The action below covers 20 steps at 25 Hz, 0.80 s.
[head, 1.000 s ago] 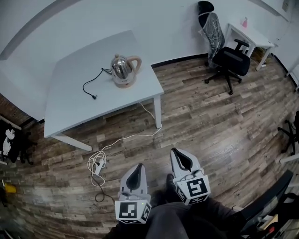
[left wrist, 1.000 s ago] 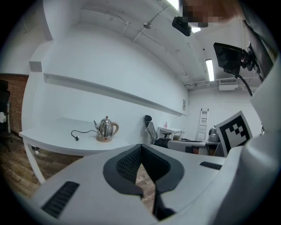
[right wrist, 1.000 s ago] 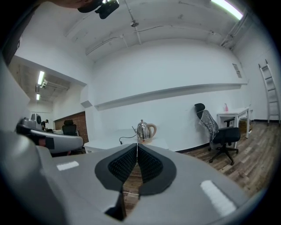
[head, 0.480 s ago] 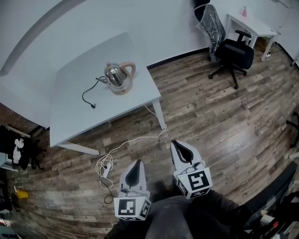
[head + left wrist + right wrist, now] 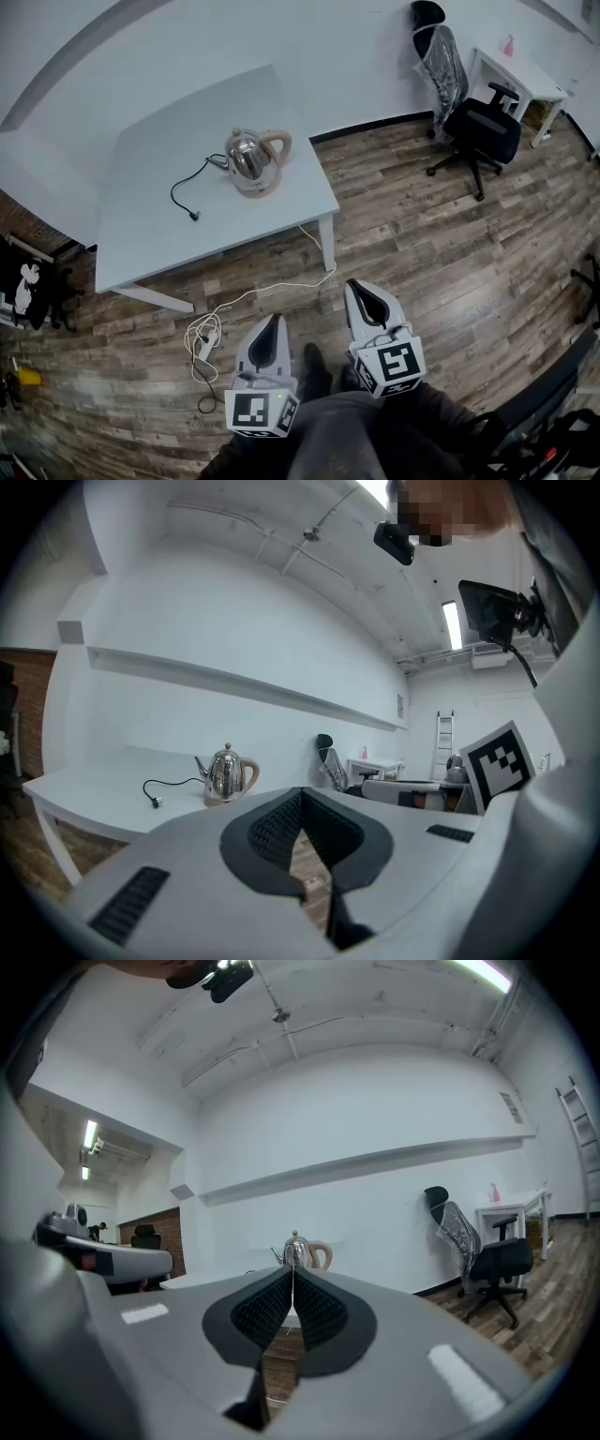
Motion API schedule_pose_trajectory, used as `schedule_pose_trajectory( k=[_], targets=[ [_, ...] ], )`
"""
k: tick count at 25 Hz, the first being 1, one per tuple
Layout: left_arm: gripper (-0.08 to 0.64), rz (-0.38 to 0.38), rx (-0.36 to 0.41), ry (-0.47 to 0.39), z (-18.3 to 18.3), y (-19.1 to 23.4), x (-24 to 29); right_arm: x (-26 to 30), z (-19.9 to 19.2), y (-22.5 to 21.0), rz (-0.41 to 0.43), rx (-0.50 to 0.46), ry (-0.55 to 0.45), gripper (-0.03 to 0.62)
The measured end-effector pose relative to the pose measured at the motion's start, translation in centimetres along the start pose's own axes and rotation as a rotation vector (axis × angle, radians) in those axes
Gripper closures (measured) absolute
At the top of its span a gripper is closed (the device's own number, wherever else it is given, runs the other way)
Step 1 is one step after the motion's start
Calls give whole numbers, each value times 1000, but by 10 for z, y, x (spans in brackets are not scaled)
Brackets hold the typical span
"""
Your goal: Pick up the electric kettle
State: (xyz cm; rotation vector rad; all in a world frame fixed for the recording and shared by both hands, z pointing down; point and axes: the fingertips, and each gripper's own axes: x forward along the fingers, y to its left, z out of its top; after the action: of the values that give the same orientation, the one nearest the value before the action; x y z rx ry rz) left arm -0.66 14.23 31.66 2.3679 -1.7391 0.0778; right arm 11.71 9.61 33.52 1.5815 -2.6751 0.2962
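A shiny steel electric kettle (image 5: 253,160) with a beige handle and base stands on the white table (image 5: 150,225), near its right side. Its black cord (image 5: 187,186) lies loose on the tabletop to the left. The kettle (image 5: 223,776) shows small and far off in the left gripper view, and the kettle (image 5: 300,1253) peeks just above the jaws in the right gripper view. My left gripper (image 5: 272,325) and right gripper (image 5: 362,292) hang over the wooden floor, well short of the table. Both are shut with nothing between their jaws.
A white cable and power strip (image 5: 203,341) lie on the floor in front of the table. A black office chair (image 5: 473,122) and a small white desk (image 5: 525,80) stand at the far right. A brick wall section (image 5: 28,239) is at the left.
The table and kettle have come nearer to both grippers and sit lower in the head view. Both grippers stay shut and empty.
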Motion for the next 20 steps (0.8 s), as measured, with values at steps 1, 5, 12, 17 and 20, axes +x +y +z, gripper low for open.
schedule_pose_trajectory(
  k=[1, 5, 12, 17, 20],
  targets=[
    [560, -3, -1, -2, 3, 5, 3, 5, 2, 2, -2, -6, -1, 586],
    [560, -13, -16, 4, 3, 22, 17, 27, 0, 5, -13, -13, 13, 586],
    [560, -11, -45, 21, -2, 52, 36, 63, -9, 14, -7, -21, 51, 586],
    [560, -15, -60, 7, 1, 77, 52, 98, -8, 26, 13, -52, 62, 586],
    [560, -28, -63, -6, 5, 93, 62, 121, -4, 40, 29, -97, 61, 586]
  ],
)
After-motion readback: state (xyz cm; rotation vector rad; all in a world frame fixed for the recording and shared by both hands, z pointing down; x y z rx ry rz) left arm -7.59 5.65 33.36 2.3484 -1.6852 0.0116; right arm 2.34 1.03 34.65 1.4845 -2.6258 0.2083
